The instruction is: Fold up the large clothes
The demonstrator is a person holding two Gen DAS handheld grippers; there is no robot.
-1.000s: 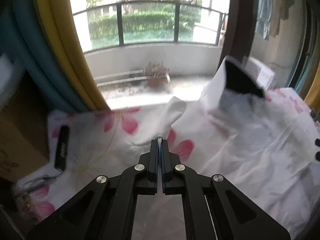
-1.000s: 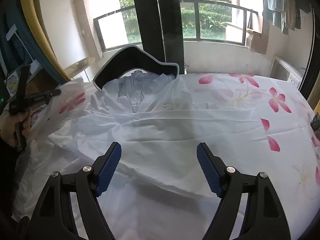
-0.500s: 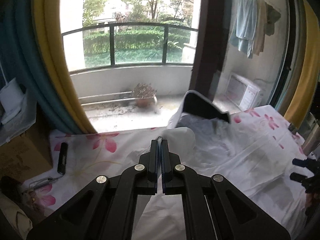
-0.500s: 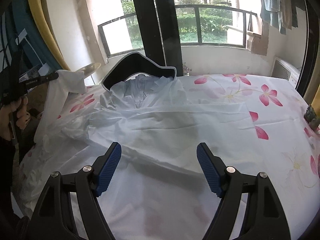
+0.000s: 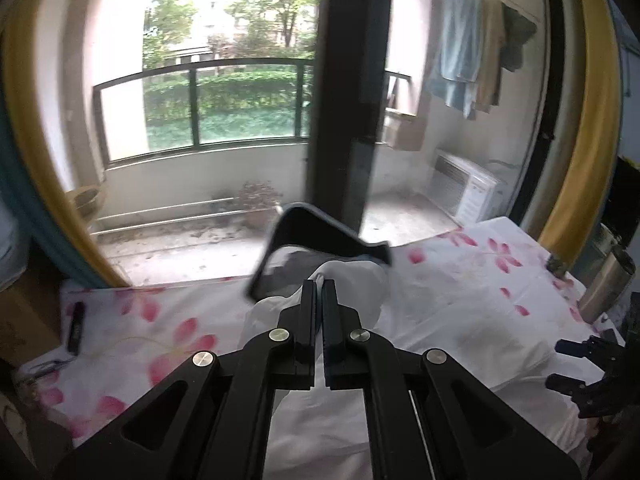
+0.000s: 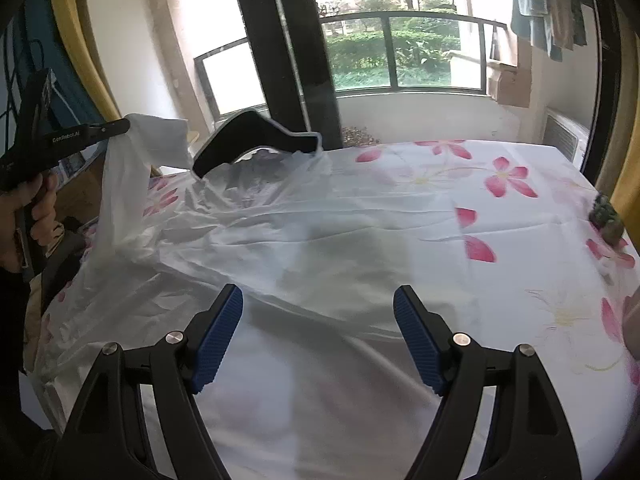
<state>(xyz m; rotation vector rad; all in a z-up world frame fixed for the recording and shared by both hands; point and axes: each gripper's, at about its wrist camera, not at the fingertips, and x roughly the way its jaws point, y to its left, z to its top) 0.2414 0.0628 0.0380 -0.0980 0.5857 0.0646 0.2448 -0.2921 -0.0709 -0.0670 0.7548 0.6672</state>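
A large white garment (image 6: 304, 240) with a black collar (image 6: 256, 136) lies spread on a floral bed sheet (image 6: 500, 184). My left gripper (image 5: 319, 284) is shut on the garment's white sleeve (image 5: 352, 280) and holds it lifted above the bed. In the right wrist view the left gripper (image 6: 124, 126) shows at the far left with the sleeve (image 6: 160, 136) hanging from it. My right gripper (image 6: 318, 312) is open and empty, low over the garment's near part. The collar (image 5: 320, 236) stands up behind the sleeve in the left wrist view.
A black stick-like object (image 5: 76, 326) lies on the sheet's left edge. A steel cup (image 5: 608, 284) stands at the bed's right side. A dark green object (image 6: 608, 220) sits at the sheet's right edge. A black window post (image 6: 296, 52) and balcony lie beyond the bed.
My left gripper has risen and swung right with the sleeve, lifting it off the bed. My right gripper has stayed open over the garment, with little movement.
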